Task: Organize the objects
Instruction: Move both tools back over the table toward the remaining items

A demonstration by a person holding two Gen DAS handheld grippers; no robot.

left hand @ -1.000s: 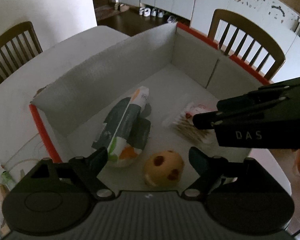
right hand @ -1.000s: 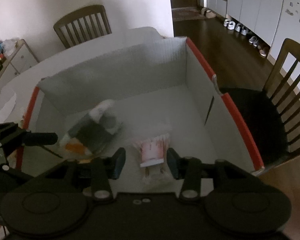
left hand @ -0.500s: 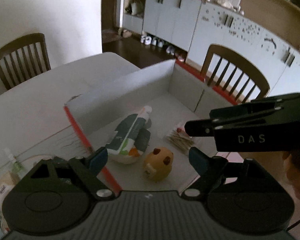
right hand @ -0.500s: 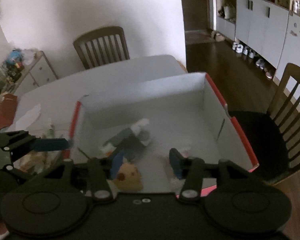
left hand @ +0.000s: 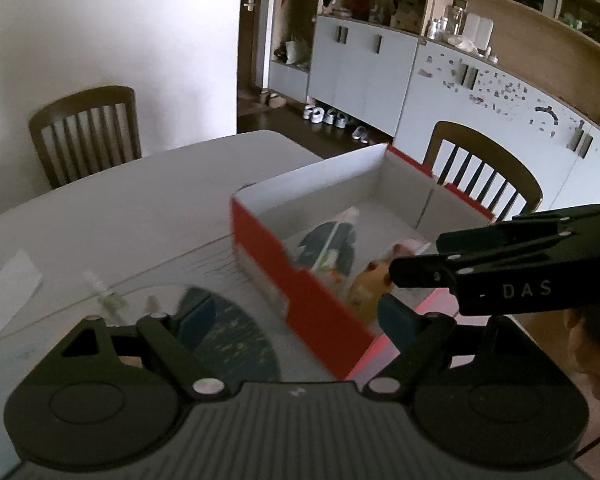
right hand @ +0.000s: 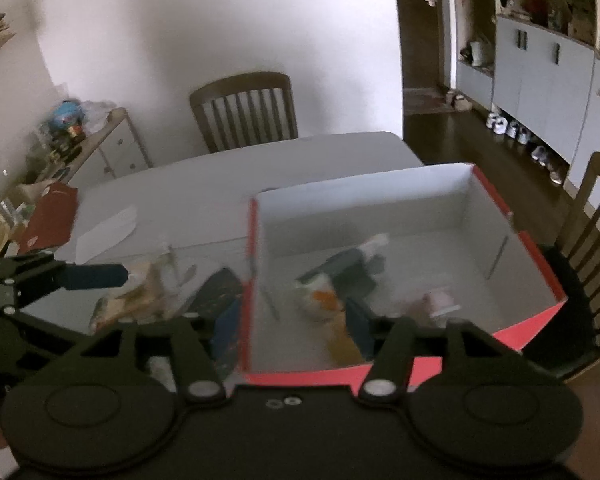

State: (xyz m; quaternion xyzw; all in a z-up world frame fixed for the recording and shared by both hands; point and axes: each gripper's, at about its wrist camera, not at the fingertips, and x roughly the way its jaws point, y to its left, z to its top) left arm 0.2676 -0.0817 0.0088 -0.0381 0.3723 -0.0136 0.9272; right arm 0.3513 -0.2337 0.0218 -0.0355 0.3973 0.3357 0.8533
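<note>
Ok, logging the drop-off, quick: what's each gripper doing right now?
Left gripper: open, holding nothing.
Right gripper: open, holding nothing; jaws have just been opening.

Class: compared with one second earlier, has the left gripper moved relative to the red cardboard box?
Yes. The left gripper has pulled back out of the red cardboard box, now hovering over its near corner.

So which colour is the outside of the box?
Red outside, white inside; the box shows it best in the left wrist view.
</note>
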